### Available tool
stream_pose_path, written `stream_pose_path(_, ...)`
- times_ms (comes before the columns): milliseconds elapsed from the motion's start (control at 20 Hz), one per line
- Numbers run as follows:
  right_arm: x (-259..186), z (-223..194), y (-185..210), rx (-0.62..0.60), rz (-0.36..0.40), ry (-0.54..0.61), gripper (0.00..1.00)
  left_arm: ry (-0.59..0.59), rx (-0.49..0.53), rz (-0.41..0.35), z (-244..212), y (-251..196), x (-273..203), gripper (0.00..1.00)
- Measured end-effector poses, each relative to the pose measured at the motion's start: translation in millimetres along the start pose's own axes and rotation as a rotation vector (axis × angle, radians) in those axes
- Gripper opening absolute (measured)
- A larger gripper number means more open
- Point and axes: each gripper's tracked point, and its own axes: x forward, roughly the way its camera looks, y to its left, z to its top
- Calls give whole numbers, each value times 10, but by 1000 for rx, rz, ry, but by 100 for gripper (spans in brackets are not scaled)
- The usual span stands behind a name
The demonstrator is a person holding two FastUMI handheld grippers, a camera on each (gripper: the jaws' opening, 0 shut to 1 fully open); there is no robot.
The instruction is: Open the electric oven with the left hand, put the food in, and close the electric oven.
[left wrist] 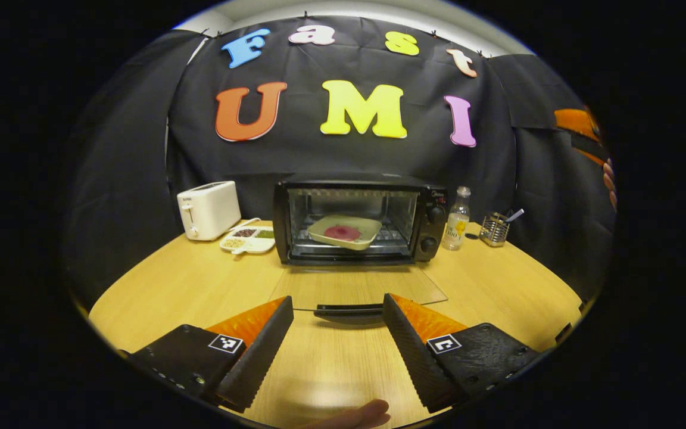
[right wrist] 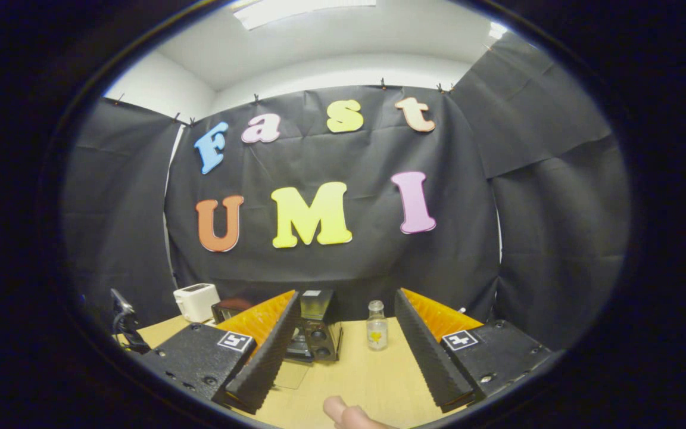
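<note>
in the left gripper view my left gripper hung released, its 2 fingers spread wide with the door handle lying in the gap between them, touched by neither as far as i could tell. the electric oven sat at 12 o'clock on the wooden table, its glass door dropped flat toward me. inside, on the rack, rested the plate with the reddish food on it, so i judged the loading done and the closing step in hand. a toaster and a divided dish stood at 10 o'clock, a bottle and a wire holder at 2 o'clock. my right gripper was also released, grasping nothing, raised and aimed at the booth wall, the oven and bottle low between its fingers. next, i reckoned, the left fingers had to pinch or get under that handle and swing the door up in an arc until it shut, without nudging the oven backward.
</note>
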Motion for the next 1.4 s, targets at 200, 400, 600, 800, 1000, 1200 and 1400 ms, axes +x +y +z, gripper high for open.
stream_pose_path(200, -154, 70, -239, 3, -9, -33, 96, 89, -9, -50, -288, -293, 256, 97)
stream_pose_path(400, -242, 56, -498, -6, -28, -57, 100, 134, 11, -57, -404, -411, 432, 96)
stream_pose_path(600, -211, -28, -684, -11, -34, -35, 100, 157, 31, -27, -413, -374, 544, 96)
stream_pose_path(800, -158, -94, -791, 8, -35, -17, 100, 225, 46, -3, -545, -343, 654, 96)
stream_pose_path(1000, -138, -155, -837, 29, -35, -7, 96, 257, 20, 16, -537, -340, 649, 95)
stream_pose_path(1200, -137, -184, -881, 33, -43, -7, 100, 249, 72, 46, -433, -340, 636, 95)
stream_pose_path(1400, -149, -144, -983, -2, -76, -18, 100, 258, 56, 47, -370, -334, 617, 95)
